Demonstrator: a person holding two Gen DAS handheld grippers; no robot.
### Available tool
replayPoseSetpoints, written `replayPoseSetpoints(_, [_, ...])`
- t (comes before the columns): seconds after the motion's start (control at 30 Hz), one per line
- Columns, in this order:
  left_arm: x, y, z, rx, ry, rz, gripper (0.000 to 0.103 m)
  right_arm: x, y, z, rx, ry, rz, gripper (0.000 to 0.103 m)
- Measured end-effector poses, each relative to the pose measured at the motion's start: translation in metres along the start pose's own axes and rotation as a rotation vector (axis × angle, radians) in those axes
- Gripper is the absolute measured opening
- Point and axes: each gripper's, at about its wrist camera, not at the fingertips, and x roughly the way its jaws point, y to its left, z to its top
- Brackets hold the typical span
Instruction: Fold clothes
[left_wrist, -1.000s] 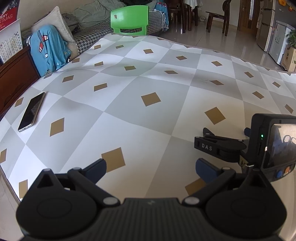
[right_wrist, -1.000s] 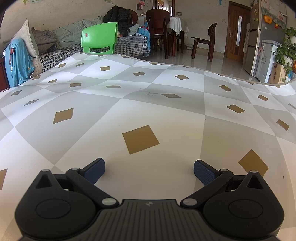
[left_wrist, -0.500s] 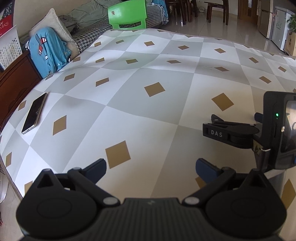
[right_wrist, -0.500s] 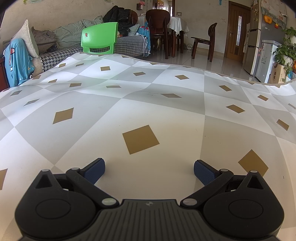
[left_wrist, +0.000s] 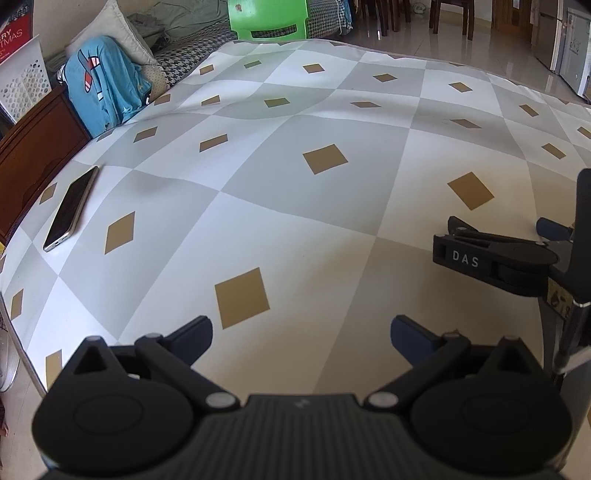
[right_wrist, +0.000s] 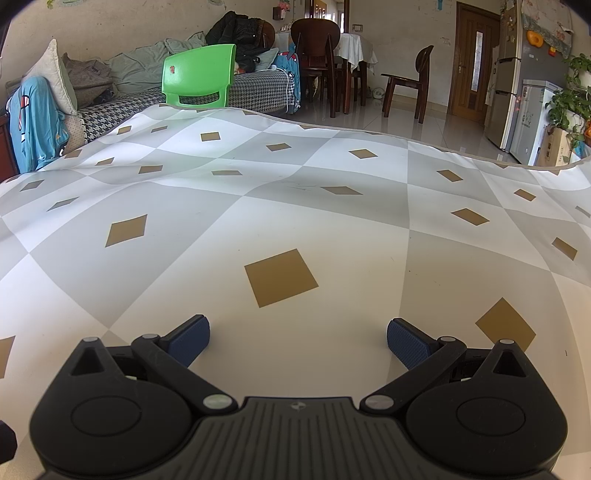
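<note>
Left wrist | left gripper (left_wrist: 301, 330) jaws apart | right gripper (right_wrist: 298, 334) jaws apart | basket (left_wrist: 22, 86) contents unclear

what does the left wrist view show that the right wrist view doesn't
Only the left wrist view shows the dark slim phone lying on the table and the right gripper seen from the side. Only the right wrist view shows the brown wooden door and silver fridge. Both share the grey-white diamond-patterned tablecloth, green plastic chair, blue patterned garment, and open grippers, the left gripper holding nothing.
</note>
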Motion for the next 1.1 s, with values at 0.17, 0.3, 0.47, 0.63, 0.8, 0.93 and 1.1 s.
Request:
replayPoseSetpoints(0.17, [-0.003,-0.003,-0.006,0.048,-0.015,0.008,0.103,0.0,0.0,0.0,0.0,0.0,0.0,0.103])
replayPoseSetpoints(0.3, [-0.007,0.0,-0.009,0.066,-0.026,0.005,0.103,0.0,0.0,0.0,0.0,0.0,0.0,0.103])
replayPoseSetpoints(0.47, [-0.01,0.006,-0.01,0.038,-0.009,-0.027,0.103,0.0,0.0,0.0,0.0,0.0,0.0,0.103])
replayPoseSetpoints(0.63, [-0.021,0.008,-0.01,0.047,-0.033,-0.041,0.103,0.0,0.0,0.0,0.0,0.0,0.0,0.103])
replayPoseSetpoints(0.8, [-0.032,0.011,-0.017,0.07,-0.06,-0.047,0.103,0.0,0.0,0.0,0.0,0.0,0.0,0.103])
replayPoseSetpoints(0.93, [-0.032,0.014,-0.022,0.073,-0.04,-0.05,0.103,0.0,0.0,0.0,0.0,0.0,0.0,0.103])
replayPoseSetpoints(1.1, [-0.019,0.023,-0.029,0.025,0.071,-0.081,0.103,0.0,0.0,0.0,0.0,0.0,0.0,0.103])
